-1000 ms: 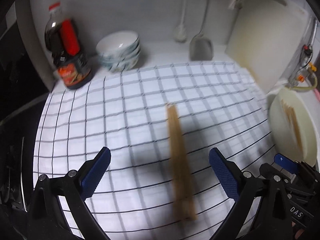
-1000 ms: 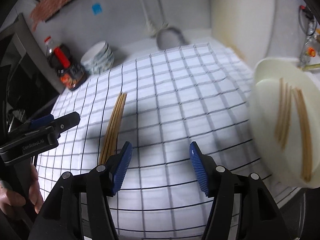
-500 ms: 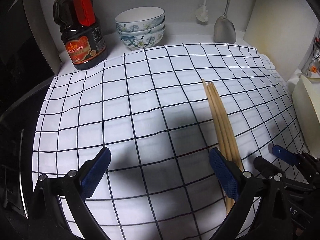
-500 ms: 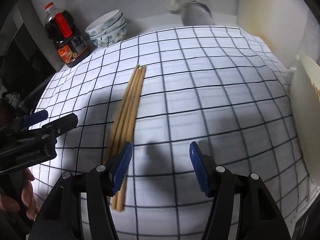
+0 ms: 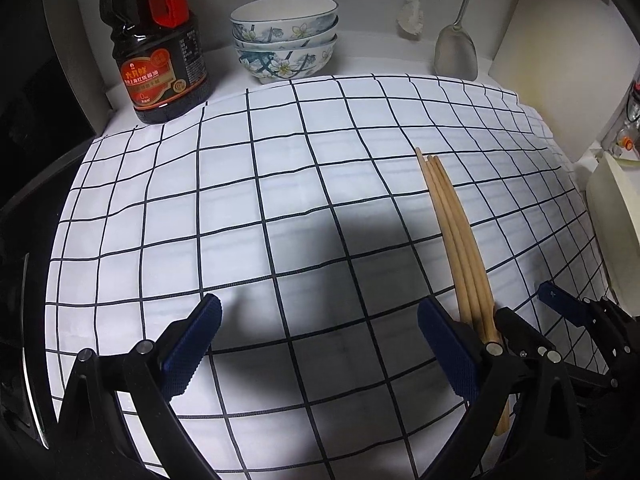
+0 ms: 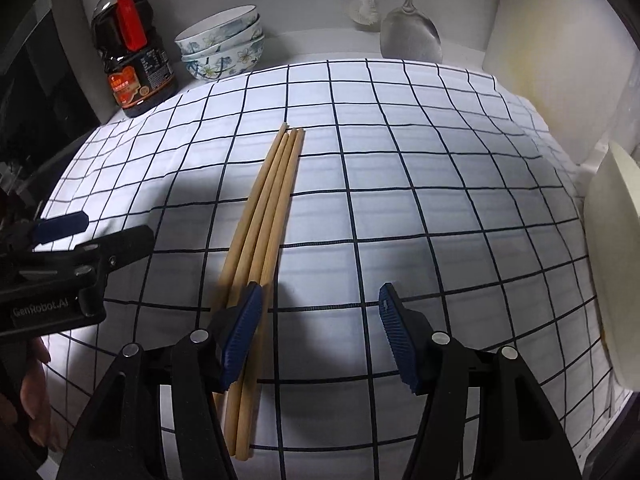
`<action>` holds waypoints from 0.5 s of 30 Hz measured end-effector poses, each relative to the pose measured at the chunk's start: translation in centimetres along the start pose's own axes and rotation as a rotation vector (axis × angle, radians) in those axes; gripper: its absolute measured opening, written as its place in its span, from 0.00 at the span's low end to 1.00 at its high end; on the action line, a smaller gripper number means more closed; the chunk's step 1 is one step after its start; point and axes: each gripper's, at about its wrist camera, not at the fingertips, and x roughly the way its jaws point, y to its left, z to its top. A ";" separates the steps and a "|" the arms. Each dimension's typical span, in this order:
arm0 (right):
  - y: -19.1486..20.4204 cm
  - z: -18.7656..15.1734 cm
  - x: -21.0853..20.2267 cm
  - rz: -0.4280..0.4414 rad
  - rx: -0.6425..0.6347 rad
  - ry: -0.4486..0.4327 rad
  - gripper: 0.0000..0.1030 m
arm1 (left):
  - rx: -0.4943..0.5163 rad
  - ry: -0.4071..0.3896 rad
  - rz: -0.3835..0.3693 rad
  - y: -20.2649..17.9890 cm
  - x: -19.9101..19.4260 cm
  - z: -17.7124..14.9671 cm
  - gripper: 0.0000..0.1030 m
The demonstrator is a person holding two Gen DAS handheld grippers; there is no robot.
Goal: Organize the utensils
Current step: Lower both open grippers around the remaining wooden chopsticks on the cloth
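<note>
Several wooden chopsticks (image 5: 456, 232) lie together on the white checked cloth (image 5: 280, 184), tips pointing away. They also show in the right wrist view (image 6: 268, 216). My left gripper (image 5: 320, 340) is open and empty, low over the cloth, the chopsticks just outside its right finger. My right gripper (image 6: 320, 328) is open and empty, the chopsticks passing under its left finger (image 6: 240, 332). The left gripper also shows in the right wrist view (image 6: 60, 240), to the left of the chopsticks.
A dark sauce bottle (image 5: 158, 40) and stacked flowered bowls (image 5: 286, 40) stand at the back. A metal spatula (image 5: 456, 52) and a brush hang on the wall. A cream board (image 5: 560, 60) leans at right. A cream plate (image 6: 612, 260) sits at the right edge.
Both grippers have dropped lower and closer over the cloth. The left view has swung left, so the chopsticks moved from between its fingers to its right finger. The plate slid out of view.
</note>
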 end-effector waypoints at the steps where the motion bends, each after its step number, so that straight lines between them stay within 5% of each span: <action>1: 0.2 0.1 0.0 -0.003 -0.016 0.001 0.56 | 0.002 -0.001 0.002 -0.1 0.0 0.0 0.94; 11: 0.9 0.4 0.4 0.002 -0.065 0.026 0.55 | 0.023 -0.001 0.013 -0.7 0.2 0.0 0.94; 15: 0.9 0.5 0.6 0.013 -0.070 0.013 0.48 | 0.024 0.002 0.011 -0.8 0.2 0.0 0.94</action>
